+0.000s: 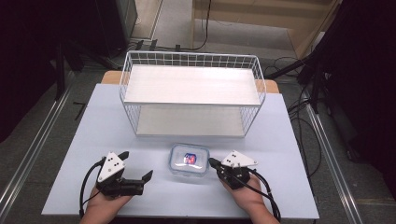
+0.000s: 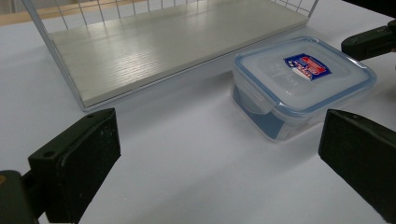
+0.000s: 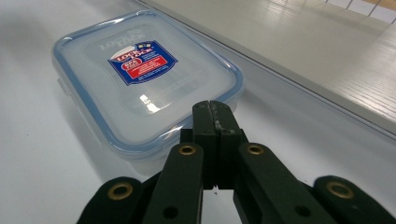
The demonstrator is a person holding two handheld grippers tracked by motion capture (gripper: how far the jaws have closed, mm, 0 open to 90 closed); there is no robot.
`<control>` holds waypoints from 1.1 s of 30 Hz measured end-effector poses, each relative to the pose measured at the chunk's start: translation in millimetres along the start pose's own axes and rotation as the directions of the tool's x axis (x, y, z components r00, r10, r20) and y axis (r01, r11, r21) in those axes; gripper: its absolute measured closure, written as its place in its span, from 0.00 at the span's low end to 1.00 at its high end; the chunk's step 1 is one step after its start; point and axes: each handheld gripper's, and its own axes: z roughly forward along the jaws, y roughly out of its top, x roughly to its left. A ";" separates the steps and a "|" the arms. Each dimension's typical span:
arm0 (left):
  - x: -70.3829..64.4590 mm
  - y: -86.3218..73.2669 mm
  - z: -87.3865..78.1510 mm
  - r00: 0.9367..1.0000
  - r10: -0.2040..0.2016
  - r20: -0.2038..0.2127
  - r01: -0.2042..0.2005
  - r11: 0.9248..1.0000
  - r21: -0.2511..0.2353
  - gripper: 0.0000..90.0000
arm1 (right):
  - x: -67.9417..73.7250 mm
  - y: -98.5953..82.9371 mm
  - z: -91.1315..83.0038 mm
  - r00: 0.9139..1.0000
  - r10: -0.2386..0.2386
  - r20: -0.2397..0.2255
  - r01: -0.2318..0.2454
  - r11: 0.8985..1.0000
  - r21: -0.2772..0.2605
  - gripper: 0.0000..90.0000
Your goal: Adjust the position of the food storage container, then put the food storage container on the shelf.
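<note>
A lidded box [image 1: 188, 160] is seen on the tabletop [image 1: 93, 135], just in front of a wire shelf [image 1: 191, 86]. The left hand-held gripper [image 1: 135, 164] is held to the box's left, apart from it, with its jaws spread wide and nothing between them. The right hand-held gripper [image 1: 212, 162] is held at the box's right edge, its jaws pressed together on nothing.
</note>
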 end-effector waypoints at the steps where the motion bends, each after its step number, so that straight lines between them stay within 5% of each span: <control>1: 0.4 0.0 0.1 1.000 -0.002 -0.001 0.002 1.000 0.000 0.00 | 0.6 0.3 0.1 1.000 -0.005 0.003 0.005 1.000 0.001 1.00; 4: 1.8 0.1 1.5 1.000 -0.016 0.010 0.016 1.000 0.006 0.00 | -0.2 0.8 -3.5 1.000 -0.001 0.008 0.001 1.000 -0.010 1.00; 10: 3.2 0.1 11.4 0.996 -0.068 0.055 0.066 0.997 0.027 0.02 | -5.9 5.5 -18.9 0.995 0.104 0.001 -0.104 0.993 -0.064 1.00; 15: 1.9 6.3 22.2 0.993 -0.082 0.080 0.080 0.996 0.031 0.04 | -6.6 6.8 -22.4 0.980 0.197 -0.025 -0.198 0.977 -0.081 0.88; 20: -3.2 10.2 39.3 0.987 -0.107 0.122 0.102 0.994 0.050 0.06 | -1.3 6.0 -21.4 0.959 0.278 -0.060 -0.282 0.957 -0.064 0.62; 27: -6.8 9.2 71.6 0.968 -0.172 0.181 0.153 0.981 0.116 0.10 | 6.8 7.7 -11.5 0.939 0.340 -0.058 -0.342 0.940 -0.015 0.43; 33: -2.9 7.7 84.4 0.928 -0.281 0.244 0.249 0.956 0.153 0.16 | 7.6 6.1 2.5 0.921 0.384 -0.065 -0.383 0.923 0.024 0.38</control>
